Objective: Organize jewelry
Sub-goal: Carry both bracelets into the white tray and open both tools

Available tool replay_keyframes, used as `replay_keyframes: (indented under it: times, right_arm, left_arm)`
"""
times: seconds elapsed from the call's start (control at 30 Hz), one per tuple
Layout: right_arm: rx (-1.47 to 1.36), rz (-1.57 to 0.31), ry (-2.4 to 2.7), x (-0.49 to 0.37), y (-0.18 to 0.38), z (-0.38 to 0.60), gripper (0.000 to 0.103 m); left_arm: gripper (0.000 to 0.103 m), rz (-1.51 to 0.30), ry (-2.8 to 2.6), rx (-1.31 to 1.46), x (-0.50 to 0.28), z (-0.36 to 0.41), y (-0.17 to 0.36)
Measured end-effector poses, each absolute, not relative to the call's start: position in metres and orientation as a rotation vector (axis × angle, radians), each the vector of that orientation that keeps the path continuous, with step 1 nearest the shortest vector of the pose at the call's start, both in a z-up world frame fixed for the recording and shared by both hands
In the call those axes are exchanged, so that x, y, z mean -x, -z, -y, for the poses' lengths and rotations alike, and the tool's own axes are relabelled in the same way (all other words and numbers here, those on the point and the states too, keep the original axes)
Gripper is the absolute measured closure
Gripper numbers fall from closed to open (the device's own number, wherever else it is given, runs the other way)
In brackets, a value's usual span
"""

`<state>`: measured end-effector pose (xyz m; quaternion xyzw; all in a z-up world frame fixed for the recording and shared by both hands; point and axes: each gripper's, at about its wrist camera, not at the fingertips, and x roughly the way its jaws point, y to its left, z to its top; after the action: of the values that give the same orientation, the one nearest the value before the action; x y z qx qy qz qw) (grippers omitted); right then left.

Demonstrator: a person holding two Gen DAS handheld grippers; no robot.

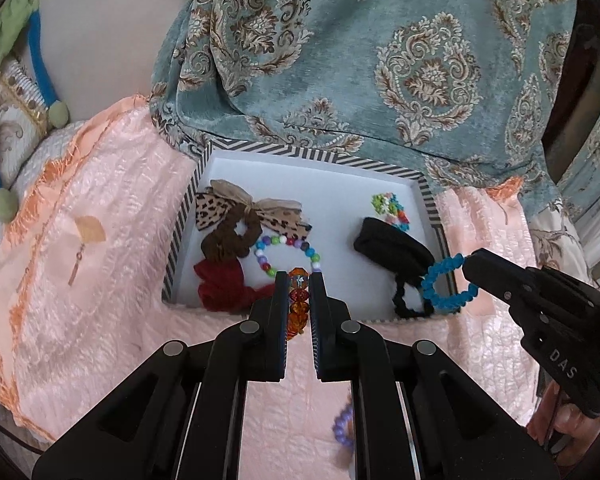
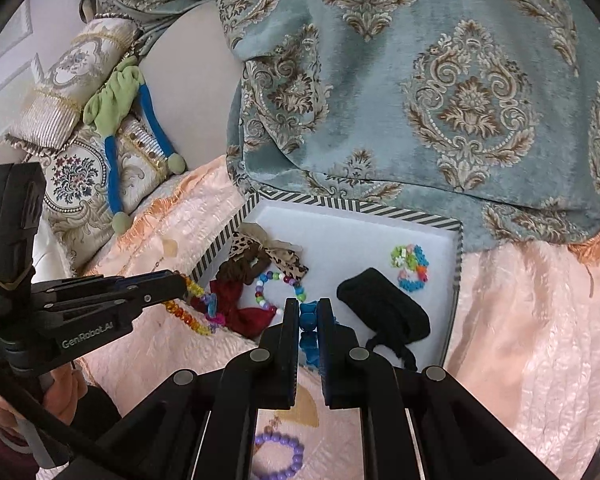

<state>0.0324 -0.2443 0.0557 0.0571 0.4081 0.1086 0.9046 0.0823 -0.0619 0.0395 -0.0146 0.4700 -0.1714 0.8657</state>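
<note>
My left gripper [image 1: 298,280] is shut on an amber bead bracelet [image 1: 299,304], which hangs over the near edge of the striped-rim box [image 1: 300,153]. My right gripper [image 2: 308,307] is shut on a blue bead bracelet [image 2: 309,322] above the box's near right part. Each gripper shows in the other view: the right gripper [image 1: 469,263] with the blue bracelet [image 1: 448,289], the left gripper [image 2: 183,281] with the amber bracelet [image 2: 190,318]. In the box [image 2: 360,207] lie a multicolour bead bracelet [image 1: 288,252], a flower bracelet [image 1: 392,208], scrunchies and a black fabric piece [image 1: 392,248]. A purple bracelet [image 2: 280,454] lies on the pink bedspread in front.
A teal patterned blanket [image 1: 380,60] hangs over the box's far side. Pillows [image 2: 80,168] and a green-and-blue plush toy [image 2: 120,92] lie at the far left. The pink bedspread [image 1: 100,240] surrounds the box. A person's hand [image 2: 64,396] holds the left gripper's handle.
</note>
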Motion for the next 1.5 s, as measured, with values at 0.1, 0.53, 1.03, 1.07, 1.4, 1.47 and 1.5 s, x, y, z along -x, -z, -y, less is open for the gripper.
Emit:
replay_keyframes:
  times: [0.1,0.53,1.03,1.07,1.4,1.47,1.5]
  right_arm:
    - [-0.123,-0.848,-0.231,-0.043,-0.052,0.246,0.095]
    - [-0.132,-0.876,-0.255,-0.098,-0.032,0.242,0.095]
    - [-0.217,-0.932,-0.185,-0.186,0.026,0.269,0.095]
    - [-0.22,-0.952,-0.168,-0.192,0.034,0.274,0.095]
    - [-0.169,-1.036,-0.084,-0.208,0.071,0.283,0.091]
    - [-0.16,-1.035,-0.08,-0.204,0.071,0.282,0.09]
    - [-0.168,-1.033,-0.082,-0.202,0.07,0.281,0.09]
  left_arm:
    - [0.095,-0.983,0.347,0.018,-0.095,0.065,-0.037]
    - [0.095,-1.002,0.339,0.011,-0.159,0.089,-0.029]
    - [0.095,-1.054,0.3,0.065,-0.243,0.1,0.017]
    - [0.095,-1.069,0.285,0.063,-0.248,0.096,0.025]
    - [0.091,-1.117,0.229,0.068,-0.255,0.08,0.062]
    - [0.079,-1.114,0.234,0.051,-0.251,0.082,0.062]
    - [0.069,-1.109,0.238,0.05,-0.25,0.083,0.062]
